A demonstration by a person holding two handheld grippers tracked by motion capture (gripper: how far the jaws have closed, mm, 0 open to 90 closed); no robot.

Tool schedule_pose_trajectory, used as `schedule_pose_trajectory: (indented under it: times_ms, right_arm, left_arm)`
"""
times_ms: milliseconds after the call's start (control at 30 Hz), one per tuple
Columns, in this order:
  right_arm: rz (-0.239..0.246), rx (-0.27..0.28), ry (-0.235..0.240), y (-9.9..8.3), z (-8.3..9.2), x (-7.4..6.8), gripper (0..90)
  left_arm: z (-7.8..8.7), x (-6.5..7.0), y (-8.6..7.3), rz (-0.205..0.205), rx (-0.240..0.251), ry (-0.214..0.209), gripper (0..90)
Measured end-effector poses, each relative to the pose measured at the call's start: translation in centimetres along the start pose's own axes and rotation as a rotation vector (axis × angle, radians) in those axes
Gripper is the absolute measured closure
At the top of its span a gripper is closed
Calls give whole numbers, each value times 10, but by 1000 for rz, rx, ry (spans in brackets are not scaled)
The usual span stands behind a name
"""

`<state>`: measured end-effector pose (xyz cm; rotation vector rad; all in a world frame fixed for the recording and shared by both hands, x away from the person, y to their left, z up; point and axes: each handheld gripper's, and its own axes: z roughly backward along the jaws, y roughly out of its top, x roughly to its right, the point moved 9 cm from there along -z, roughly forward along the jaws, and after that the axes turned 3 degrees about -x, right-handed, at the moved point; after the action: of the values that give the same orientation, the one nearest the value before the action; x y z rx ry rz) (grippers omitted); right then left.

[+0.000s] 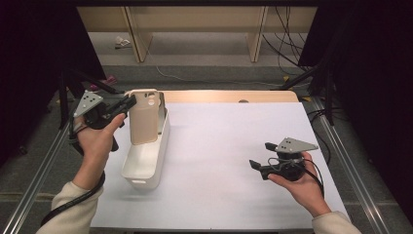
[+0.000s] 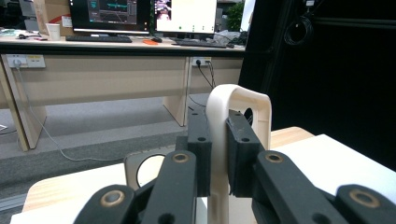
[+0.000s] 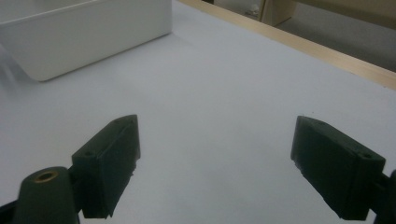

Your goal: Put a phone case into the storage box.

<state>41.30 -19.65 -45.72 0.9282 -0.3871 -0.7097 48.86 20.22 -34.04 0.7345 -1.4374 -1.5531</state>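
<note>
**A:** What is on the table?

**B:** One white sheet (image 1: 229, 161) covers a pale wood tabletop (image 1: 229, 96). On it sits one long white plastic bin (image 1: 146, 158), smooth-walled with rounded corners. One flat beige plastic board (image 1: 144, 117) stands upright in the bin's far end (it has a looped handle at the top and a round hole near it).

**A:** And the two grippers?

**B:** The left gripper (image 2: 218, 154) has its two matte black, blocky jaws clamped on the board's rounded edge just below the handle loop; the beige plastic runs straight up between them. The person's left hand (image 1: 100, 139) holds it beside the bin.

**A:** The right one?

**B:** The right gripper (image 3: 215, 158) rests low over the bare sheet, jaws spread wide with nothing between them. Ahead of its left jaw lies the bin's smooth white wall; ahead of its right jaw, the wood edge. The right hand (image 1: 302, 183) cradles it, well apart from the bin.
</note>
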Motion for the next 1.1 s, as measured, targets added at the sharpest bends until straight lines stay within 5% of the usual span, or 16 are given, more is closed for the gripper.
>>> schedule_pose_trajectory:
  times_ms: [1100]
  right_arm:
    - [-16, 3, 2, -1, 0, 0, 164]
  left_arm:
    - [-23, -20, -11, -20, -3, -22, 816]
